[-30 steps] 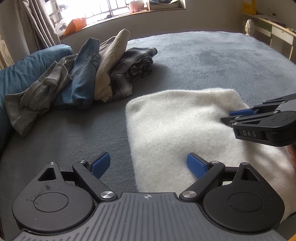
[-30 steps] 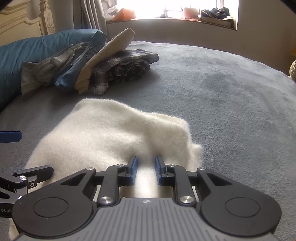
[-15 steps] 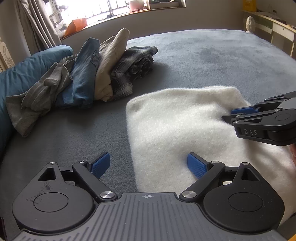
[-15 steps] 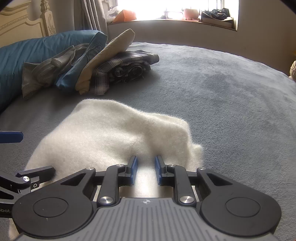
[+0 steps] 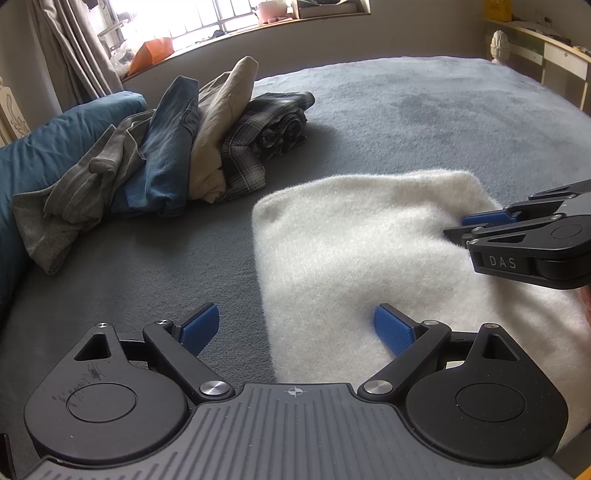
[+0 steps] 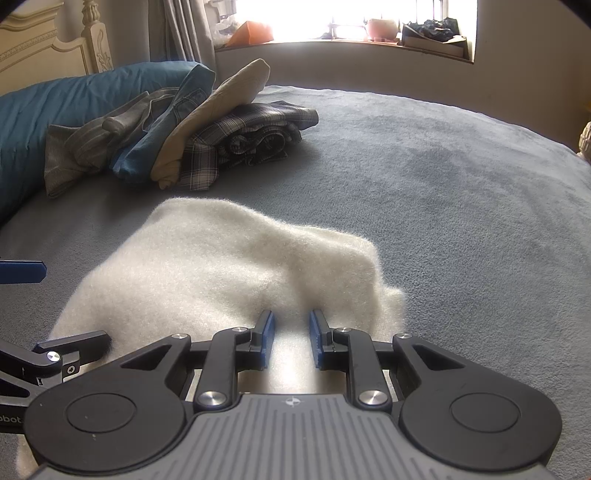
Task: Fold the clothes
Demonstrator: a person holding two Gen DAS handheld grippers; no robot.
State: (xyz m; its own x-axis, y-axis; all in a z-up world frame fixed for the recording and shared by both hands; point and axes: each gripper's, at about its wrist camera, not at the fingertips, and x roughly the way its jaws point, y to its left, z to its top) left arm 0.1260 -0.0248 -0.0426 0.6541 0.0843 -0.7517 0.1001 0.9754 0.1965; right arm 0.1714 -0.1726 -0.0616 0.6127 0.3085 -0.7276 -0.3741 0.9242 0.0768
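A fluffy white sweater (image 5: 354, 243) (image 6: 221, 266) lies folded on the grey-blue bedspread (image 5: 424, 122). My left gripper (image 5: 295, 328) stands open wide at the sweater's near left edge, with the left pad over the bedspread and the right pad (image 5: 393, 328) over the white fabric. My right gripper (image 6: 291, 336) (image 5: 469, 225) is at the sweater's right side. Its jaws are narrow, with a bright fold of the sweater between the pads. The fabric rises in a hump toward it.
Several other garments lie piled at the back left: grey, denim, beige and plaid (image 5: 166, 147) (image 6: 192, 129). They lean on a teal pillow (image 5: 44, 147). A window sill (image 5: 258, 26) and curtain stand behind, a desk (image 5: 546, 55) is at the far right, and a headboard (image 6: 48, 48) is at the left.
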